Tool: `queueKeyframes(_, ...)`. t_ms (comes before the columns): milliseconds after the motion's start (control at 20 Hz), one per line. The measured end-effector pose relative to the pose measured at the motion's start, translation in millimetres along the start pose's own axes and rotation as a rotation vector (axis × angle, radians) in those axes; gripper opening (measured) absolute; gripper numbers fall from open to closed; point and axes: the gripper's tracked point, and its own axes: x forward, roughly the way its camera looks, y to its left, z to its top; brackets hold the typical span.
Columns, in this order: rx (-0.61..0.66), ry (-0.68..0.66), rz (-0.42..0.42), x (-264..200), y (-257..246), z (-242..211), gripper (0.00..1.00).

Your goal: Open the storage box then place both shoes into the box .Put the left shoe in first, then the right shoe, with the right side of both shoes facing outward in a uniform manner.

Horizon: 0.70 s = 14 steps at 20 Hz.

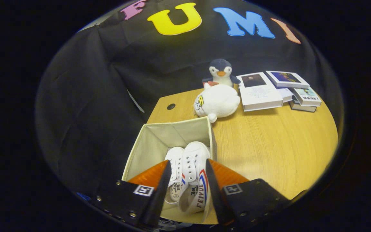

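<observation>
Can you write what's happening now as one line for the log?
hand-held gripper: fingers astride white canvas shoe, grip unclear | second white canvas shoe: alongside, inside | beige fabric storage box: open

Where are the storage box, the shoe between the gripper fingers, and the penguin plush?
storage box (pixel 159 132): gripper view, inner back wall.
right-hand shoe (pixel 194 158): gripper view, laced upper, between the gripper (pixel 185 174) fingers.
penguin plush (pixel 221 72): gripper view, face, beyond the white plush (pixel 219 101).

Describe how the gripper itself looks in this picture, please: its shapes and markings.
The gripper has two wedge-shaped fingers with ribbed outer faces, narrowing toward the tips. Each sits on a dark, flat mounting block with small round screws and a square black-and-white marker tag.
</observation>
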Motion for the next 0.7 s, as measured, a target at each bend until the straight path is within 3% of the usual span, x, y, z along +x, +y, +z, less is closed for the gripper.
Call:
queueKeyframes(50,-0.027,-0.02,-0.004,-1.4,0.1,0.8,1.0)
queueKeyframes(350,-0.108,-0.147,0.02,-46.2,-12.1,40.5,0.98)
queueKeyframes(700,-0.177,-0.335,-0.027,-116.5,-61.5,94.1,0.98)
